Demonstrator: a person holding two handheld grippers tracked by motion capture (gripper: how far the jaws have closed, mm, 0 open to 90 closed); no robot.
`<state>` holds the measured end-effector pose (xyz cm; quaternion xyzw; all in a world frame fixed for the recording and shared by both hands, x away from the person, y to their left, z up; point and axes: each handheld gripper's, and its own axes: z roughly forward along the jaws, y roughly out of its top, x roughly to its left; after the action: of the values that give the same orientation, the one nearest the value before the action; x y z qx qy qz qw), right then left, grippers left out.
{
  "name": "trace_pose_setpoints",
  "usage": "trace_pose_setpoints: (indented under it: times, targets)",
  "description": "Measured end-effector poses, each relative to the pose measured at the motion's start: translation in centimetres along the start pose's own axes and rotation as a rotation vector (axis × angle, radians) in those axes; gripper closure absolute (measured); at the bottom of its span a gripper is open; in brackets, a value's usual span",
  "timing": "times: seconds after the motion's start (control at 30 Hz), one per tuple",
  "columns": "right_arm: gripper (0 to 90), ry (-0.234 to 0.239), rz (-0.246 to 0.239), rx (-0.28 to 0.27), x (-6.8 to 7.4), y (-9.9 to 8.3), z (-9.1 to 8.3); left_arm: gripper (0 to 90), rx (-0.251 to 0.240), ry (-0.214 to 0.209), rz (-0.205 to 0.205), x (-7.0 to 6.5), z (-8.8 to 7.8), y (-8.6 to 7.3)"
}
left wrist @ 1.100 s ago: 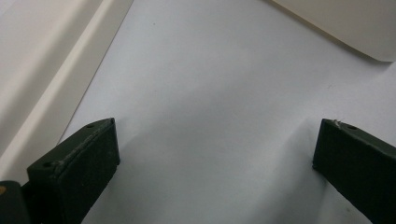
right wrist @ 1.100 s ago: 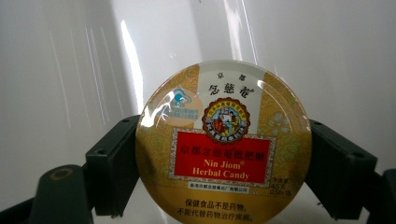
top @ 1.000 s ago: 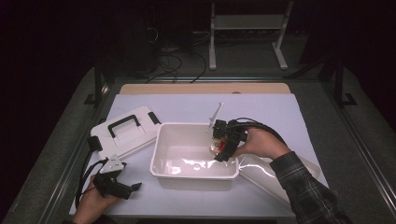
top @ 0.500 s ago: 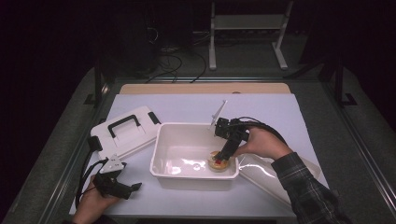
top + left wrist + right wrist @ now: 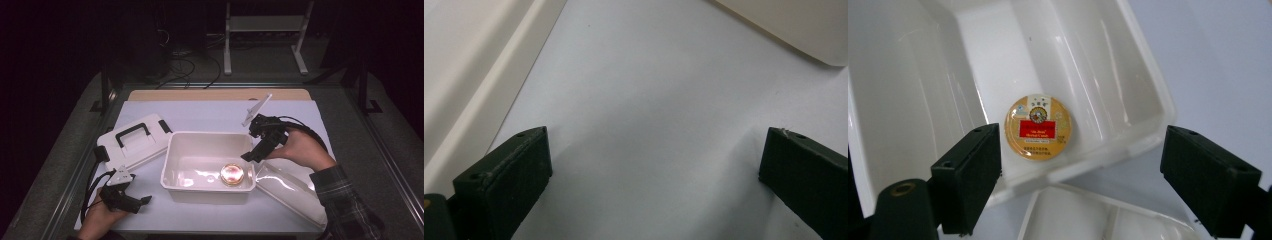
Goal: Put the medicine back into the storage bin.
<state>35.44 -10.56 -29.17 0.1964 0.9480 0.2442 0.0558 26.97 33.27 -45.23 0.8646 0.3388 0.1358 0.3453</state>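
A round gold tin with a red label lies flat on the floor of the white plastic bin, near its right front corner. My right gripper hovers over the bin's right rim, tilted down toward the tin, open and holding nothing. In the right gripper view the tin sits well beyond the spread jaws of my right gripper, inside the bin. My left gripper rests open at the front left of the table. In the left gripper view it has only bare white tabletop between its jaws.
A white lid with a black handle lies left of the bin. A clear plastic lid lies at the bin's right front, under the person's right forearm. A wooden strip borders the table's far edge.
The tin was at the right gripper's jaws above the bin, went down to the bin floor, and now lies there alone. The right gripper has risen and drawn back to the right. The left gripper stayed put.
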Motion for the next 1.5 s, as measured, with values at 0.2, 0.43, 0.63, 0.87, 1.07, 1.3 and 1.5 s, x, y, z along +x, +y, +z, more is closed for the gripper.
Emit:
trace_pose_setpoints:
  times: [0.2,0.43,0.63,0.87,1.07,1.3,1.5]
  targets:
    - [16.3,-0.027,0.030,-0.022,-0.3,-1.4,-1.5,0.0,0.000,0.001,0.001,0.0,0.0,0.0]
    - [18.4,-0.054,0.089,-0.021,-0.8,-3.8,-2.3,0.0,0.000,0.000,-0.001,0.0,0.0,0.0]
    - [22.1,-0.091,0.118,-0.023,-0.9,-5.6,-2.6,0.0,0.001,0.000,0.002,0.0,0.0,0.0]
    - [28.6,-0.115,0.180,-0.008,-1.4,-8.2,-2.2,0.0,-0.001,0.000,0.000,0.0,0.0,0.0]
    - [32.7,-0.130,0.211,0.006,-1.7,-9.8,-1.6,0.0,-0.001,0.001,0.001,0.0,0.0,0.0]
    - [39.4,-0.132,0.232,0.026,-1.8,-11.8,-0.4,0.0,0.000,0.000,0.002,0.0,0.0,0.0]
    - [44.5,-0.133,0.256,0.051,-1.7,-13.3,0.4,0.0,0.000,0.001,0.002,0.0,0.0,0.0]
